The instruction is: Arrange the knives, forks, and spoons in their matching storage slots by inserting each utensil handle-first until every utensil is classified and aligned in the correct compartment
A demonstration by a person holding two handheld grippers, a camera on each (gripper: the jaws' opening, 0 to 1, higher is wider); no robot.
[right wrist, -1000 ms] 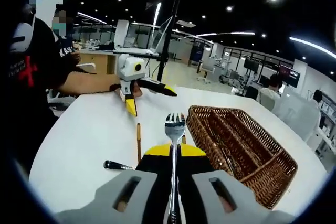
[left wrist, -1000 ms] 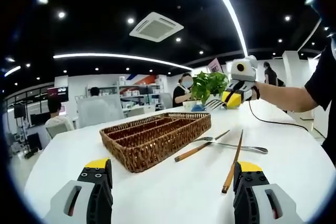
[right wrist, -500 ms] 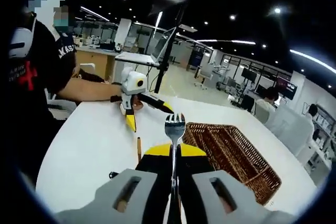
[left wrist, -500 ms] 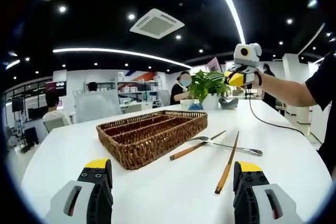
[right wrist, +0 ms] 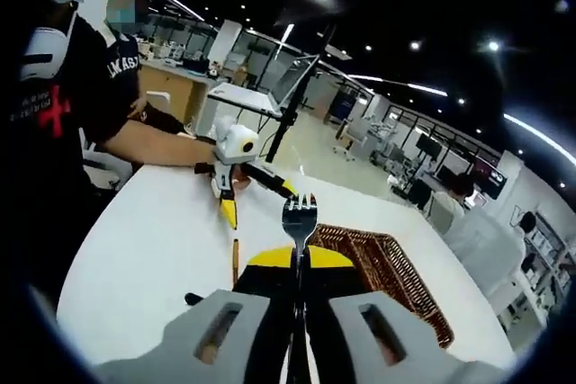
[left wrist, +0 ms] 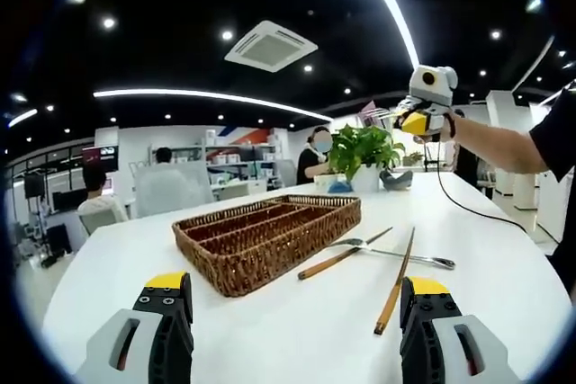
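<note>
Toward the counter's [left wrist: 297, 330] left edge sits the brown woven wicker tray [left wrist: 270, 233], slots running away from the left tongs [left wrist: 297, 330], which hang released. Right tongs [right wrist: 297, 299], clenched on a steel fork [right wrist: 298, 218], tines forward, hover above; tray lies below-right, so right is nearer. No readable labels.

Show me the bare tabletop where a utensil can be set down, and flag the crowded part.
Free: the white table between the left gripper and the wicker tray, and the stretch left of the tray. Crowded: right of the tray, where two chopsticks and a spoon lie crossed.
</note>
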